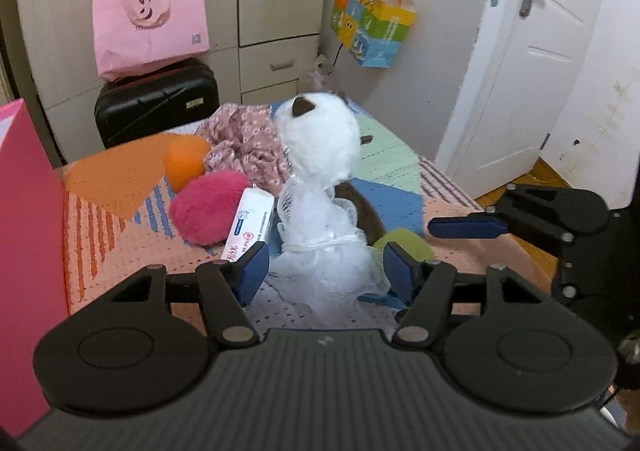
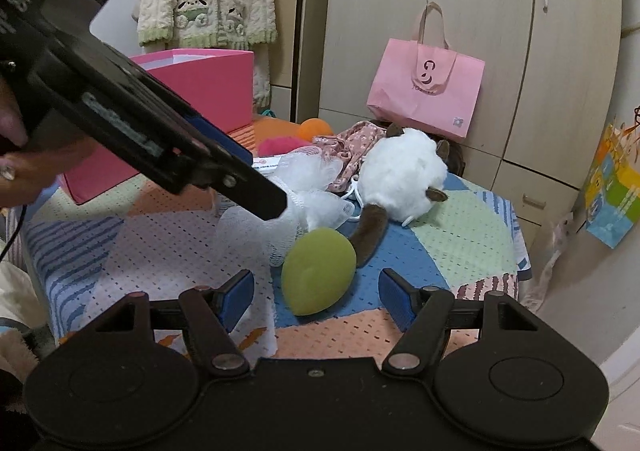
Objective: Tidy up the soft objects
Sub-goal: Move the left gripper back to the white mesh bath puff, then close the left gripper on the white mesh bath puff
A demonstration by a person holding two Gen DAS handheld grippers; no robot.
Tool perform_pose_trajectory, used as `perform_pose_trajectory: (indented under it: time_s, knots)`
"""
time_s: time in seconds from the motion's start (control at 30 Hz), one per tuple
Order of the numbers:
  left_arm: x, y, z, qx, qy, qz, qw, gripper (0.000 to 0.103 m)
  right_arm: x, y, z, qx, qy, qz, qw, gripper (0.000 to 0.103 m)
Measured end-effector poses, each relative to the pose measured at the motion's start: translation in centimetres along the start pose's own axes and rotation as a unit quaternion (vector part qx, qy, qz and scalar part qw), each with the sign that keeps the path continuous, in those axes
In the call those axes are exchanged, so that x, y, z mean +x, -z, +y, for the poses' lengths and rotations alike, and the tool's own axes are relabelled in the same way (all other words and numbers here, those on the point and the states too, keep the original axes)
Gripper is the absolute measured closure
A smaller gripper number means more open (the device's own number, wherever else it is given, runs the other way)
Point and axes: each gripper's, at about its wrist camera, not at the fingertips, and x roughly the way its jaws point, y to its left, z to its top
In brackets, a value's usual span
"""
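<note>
A white plush cat (image 1: 320, 139) with brown ears lies on the patchwork table cover (image 1: 120, 251), with white mesh netting (image 1: 324, 247) trailing from it. My left gripper (image 1: 325, 271) is open, its jaws on either side of the netting. In the right wrist view the cat (image 2: 404, 175) lies mid-table and the left gripper's finger (image 2: 256, 195) rests on the netting (image 2: 304, 195). My right gripper (image 2: 316, 291) is open, with a green sponge (image 2: 318, 271) just ahead of it between the jaws. A magenta pom (image 1: 208, 207), an orange sponge (image 1: 186, 163) and floral cloth (image 1: 248, 147) lie behind.
A pink box (image 2: 200, 91) stands at the table's left side. A white packet (image 1: 250, 225) lies by the pom. A pink tote (image 1: 150, 19) sits on a black case (image 1: 156, 103) behind the table. Wardrobes, a colourful hanging bag (image 1: 372, 27) and a white door (image 1: 532, 51) surround it.
</note>
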Motion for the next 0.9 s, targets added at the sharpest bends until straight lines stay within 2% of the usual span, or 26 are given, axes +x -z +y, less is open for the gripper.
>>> perform_pose_trajectory:
  time_s: [0.17,0.43,0.67,0.77,0.9]
  knots:
    - [1.3,0.5,0.4,-0.024,0.004,0.000,0.9997,0.041,0.7,0.0,-0.1,-0.001,-0.002,0.001,1.000,0.033]
    - [1.7,1.2,0.3,-0.048,0.002,-0.050,0.9976,0.040,0.9,0.2,0.3,-0.002,0.015,-0.013,1.000,0.056]
    - [2.2,1.4,-0.5,-0.051,-0.014,-0.066,0.9965,0.041,1.0,0.6,0.0,0.030,0.023,-0.018,0.999,0.057]
    - [2.2,1.5,-0.3,-0.064,-0.009,-0.065,0.9958,0.048,0.8,0.7,-0.1,0.051,0.026,-0.020,0.998,0.059]
    - [2.6,1.7,-0.1,-0.070,-0.011,-0.065,0.9953,0.048,0.4,1.1,-0.3,0.075,0.030,-0.023,0.996,0.060]
